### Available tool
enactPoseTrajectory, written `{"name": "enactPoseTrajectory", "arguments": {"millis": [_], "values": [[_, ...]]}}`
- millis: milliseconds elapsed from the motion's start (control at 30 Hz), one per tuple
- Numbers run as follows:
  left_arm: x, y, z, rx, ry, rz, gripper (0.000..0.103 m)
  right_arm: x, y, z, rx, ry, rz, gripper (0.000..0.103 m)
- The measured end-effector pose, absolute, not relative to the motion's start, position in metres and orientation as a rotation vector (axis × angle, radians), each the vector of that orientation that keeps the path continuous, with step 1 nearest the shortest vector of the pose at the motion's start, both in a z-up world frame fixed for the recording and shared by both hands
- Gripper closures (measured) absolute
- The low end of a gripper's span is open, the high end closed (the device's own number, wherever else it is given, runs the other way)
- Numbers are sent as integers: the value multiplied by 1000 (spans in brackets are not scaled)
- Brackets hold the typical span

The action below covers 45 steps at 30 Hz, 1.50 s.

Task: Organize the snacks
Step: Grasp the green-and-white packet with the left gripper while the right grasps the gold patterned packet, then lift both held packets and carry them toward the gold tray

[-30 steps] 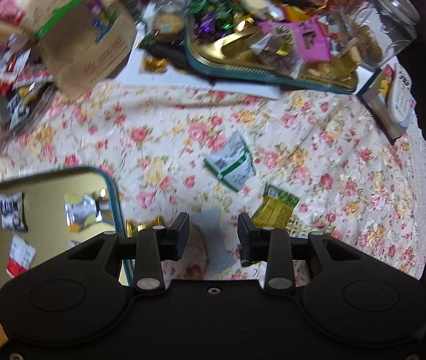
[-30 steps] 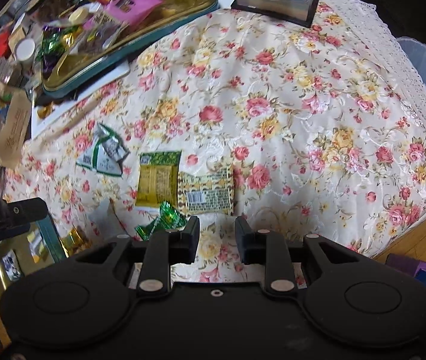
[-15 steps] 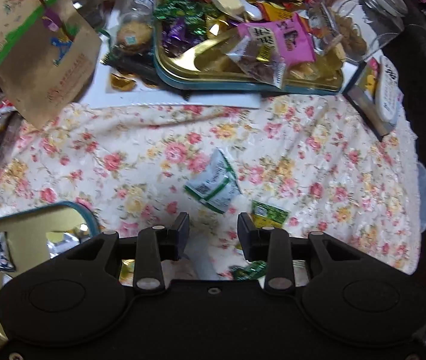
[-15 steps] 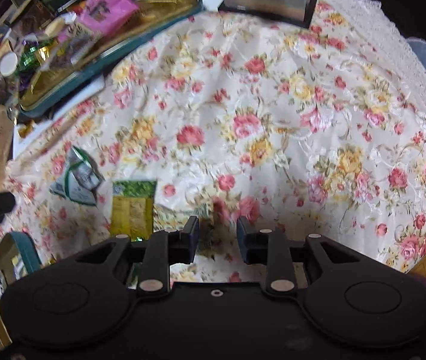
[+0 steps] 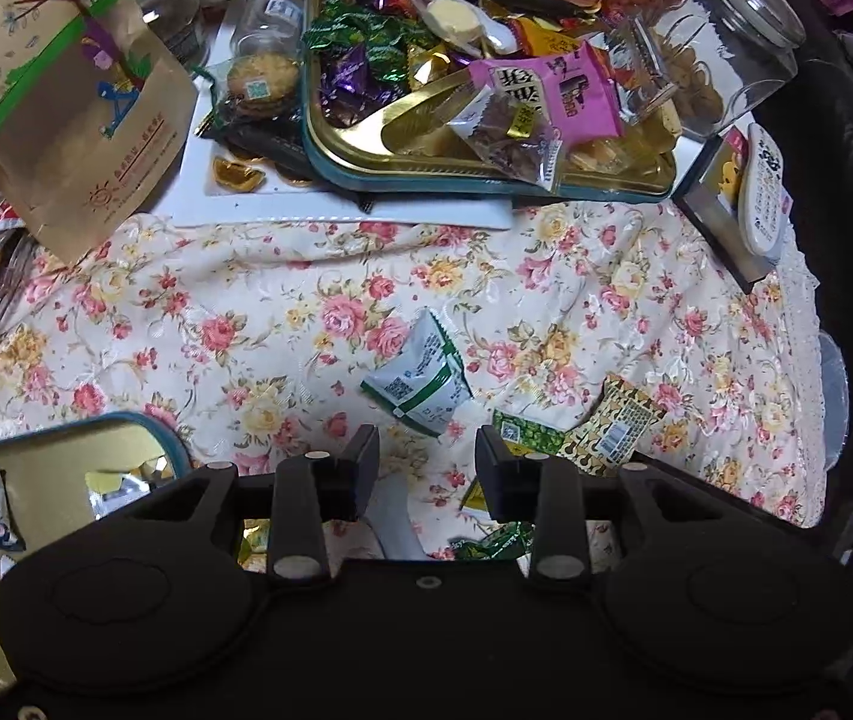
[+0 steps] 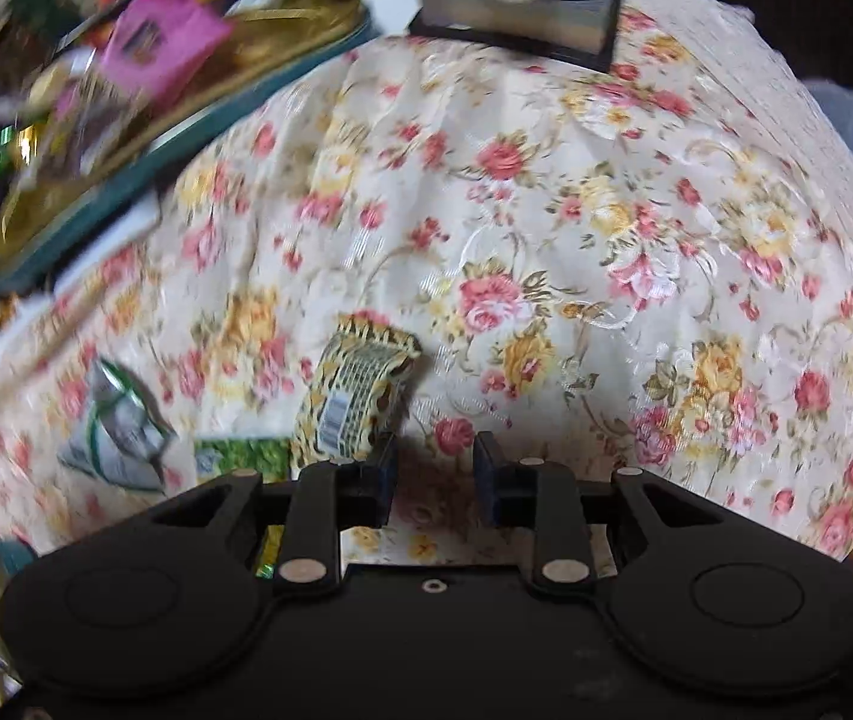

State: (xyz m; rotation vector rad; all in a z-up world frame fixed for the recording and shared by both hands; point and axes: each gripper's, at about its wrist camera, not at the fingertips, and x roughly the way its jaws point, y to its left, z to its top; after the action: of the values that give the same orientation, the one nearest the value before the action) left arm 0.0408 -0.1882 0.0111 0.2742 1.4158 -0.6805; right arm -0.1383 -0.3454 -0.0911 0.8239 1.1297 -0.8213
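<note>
Loose snack packets lie on the floral tablecloth [image 5: 246, 312]. My left gripper [image 5: 427, 471] hangs open just short of a white-and-green packet [image 5: 420, 381], nothing between its fingers. Right of it lie a green packet [image 5: 525, 435] and a yellow patterned packet [image 5: 615, 435]. In the blurred right wrist view the yellow patterned packet [image 6: 354, 396] is tipped up against the outside of my right gripper's [image 6: 433, 471] left finger. That gripper is open, with only cloth showing in its narrow gap. The white-and-green packet [image 6: 120, 426] and the green packet [image 6: 240, 456] lie to its left.
A small gold tray [image 5: 54, 456] with a few packets sits at the lower left. A large gold tray [image 5: 486, 171] heaped with sweets, a glass jar [image 5: 744, 42] and a brown paper bag [image 5: 84, 120] line the far side. A remote rests on a book [image 5: 762, 192].
The right gripper has come down closer to the cloth, and the yellow patterned packet, flat before, now leans against its left finger. The left gripper shifted away from the small gold tray.
</note>
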Motion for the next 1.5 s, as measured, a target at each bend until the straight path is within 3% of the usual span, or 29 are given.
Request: {"name": "enactPoseTrajectory", "arguments": {"millis": [200,400,667,733,1000,1233,1500], "values": [[45,-195,1,354,1342,-651,59,-158,-348,-81,994,983,-830,72],[53,-192,-12,320,1378,-669,59,-168,-352,-65,1041,851,-978,72],[59,-200,-25,273,1386,-669,59,-146,-347,-98,1168,935,-951,66],[58,-205,-29,284,1395,-681,59,-138,-341,-95,1102,921,-989,61],[43,-232,-50,481,1318,-700,59,-121,-328,-97,964,964,-1014,60],[31,-255,-73,594,1325,-703,59,-148,-347,-92,1084,935,-990,60],[21,-268,-83,631,1305,-680,50,-161,-362,-103,1166,936,-1002,60]]}}
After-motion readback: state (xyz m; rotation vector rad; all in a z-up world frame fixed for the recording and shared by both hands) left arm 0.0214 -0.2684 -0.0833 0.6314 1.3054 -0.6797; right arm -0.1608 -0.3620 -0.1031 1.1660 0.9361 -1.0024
